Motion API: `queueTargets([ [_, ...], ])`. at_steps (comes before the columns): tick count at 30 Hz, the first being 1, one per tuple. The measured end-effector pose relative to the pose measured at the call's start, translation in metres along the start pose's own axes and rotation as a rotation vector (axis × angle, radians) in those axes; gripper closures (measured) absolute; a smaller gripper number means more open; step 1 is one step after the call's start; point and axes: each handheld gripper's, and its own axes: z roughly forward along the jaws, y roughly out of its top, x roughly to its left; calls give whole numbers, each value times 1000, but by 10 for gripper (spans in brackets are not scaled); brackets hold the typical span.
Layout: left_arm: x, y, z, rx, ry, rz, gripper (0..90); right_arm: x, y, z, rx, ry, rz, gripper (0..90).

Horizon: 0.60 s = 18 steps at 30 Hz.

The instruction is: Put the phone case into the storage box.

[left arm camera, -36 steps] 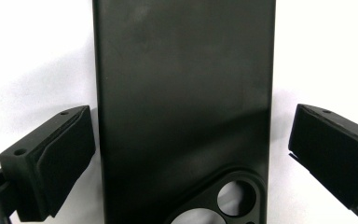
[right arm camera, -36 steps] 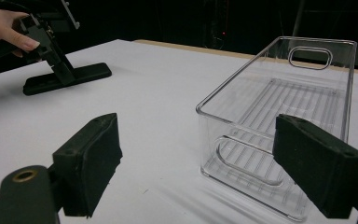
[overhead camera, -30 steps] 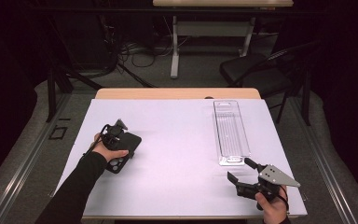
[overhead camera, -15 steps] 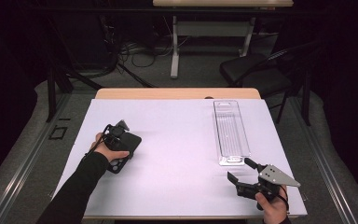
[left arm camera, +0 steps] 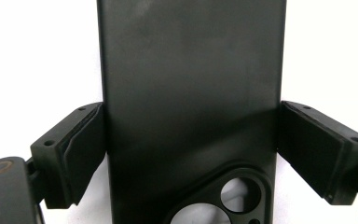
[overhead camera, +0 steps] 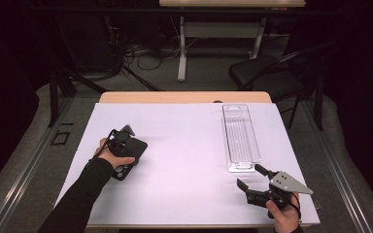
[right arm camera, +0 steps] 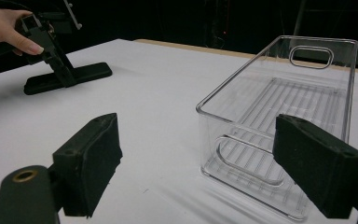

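Observation:
A black phone case [overhead camera: 138, 145] lies flat on the white table, camera cut-out towards me. My left gripper [overhead camera: 126, 153] points down over it at the table's left. In the left gripper view the case [left arm camera: 191, 84] fills the gap and both pads [left arm camera: 86, 149] touch its long edges. The jaws have just been closing on it. My right gripper [overhead camera: 249, 176] rests at the front right with its jaws wide open and nothing between them. In the right gripper view [right arm camera: 200, 140] it points at a clear plastic bin [right arm camera: 270, 107], with the left gripper [right arm camera: 51, 46] farther off.
The long clear bin [overhead camera: 241, 136] stands empty on the right half of the table [overhead camera: 184, 121], just beyond my right gripper. A dark chair [overhead camera: 267, 73] and another table's legs [overhead camera: 182, 48] stand on the floor past the far edge.

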Motion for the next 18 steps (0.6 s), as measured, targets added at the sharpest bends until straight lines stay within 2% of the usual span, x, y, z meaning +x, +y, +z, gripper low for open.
queueTargets([
  [18, 0, 0, -1, 5, -3, -7, 131, 0, 0, 0, 1, 1, -1, 145],
])
